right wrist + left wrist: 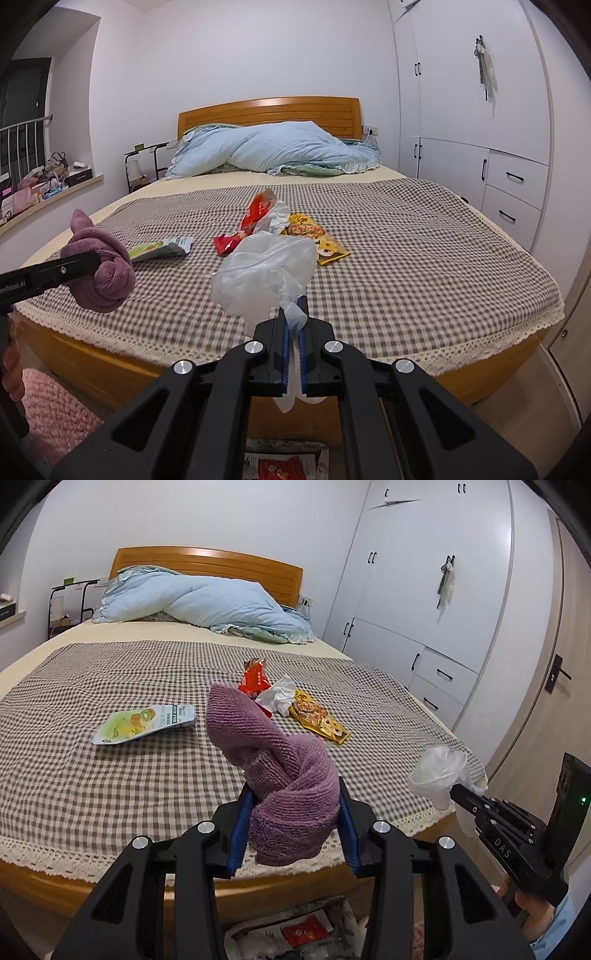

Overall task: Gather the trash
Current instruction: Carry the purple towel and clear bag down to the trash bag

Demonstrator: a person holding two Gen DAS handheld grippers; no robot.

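Both grippers hover at the near edge of the bed [424, 258], both loaded. Left gripper [293, 812]: jaws part-open, clamped on a bunched purple towel [273, 746]. Right gripper [293, 328]: jaws almost closed, pinching a thin clear plastic bag [264, 273]. Remaining trash lies farther in on the checked cover: green-white pouch [144, 723] to the left, its long axis left-right; red wrapper [255, 677], white crumpled tissue [279, 696] and yellow snack packet [317, 720] clustered mid-bed. Judgement: the pouch is nearer the left gripper, the cluster roughly ahead of the right; neither has a free jaw.
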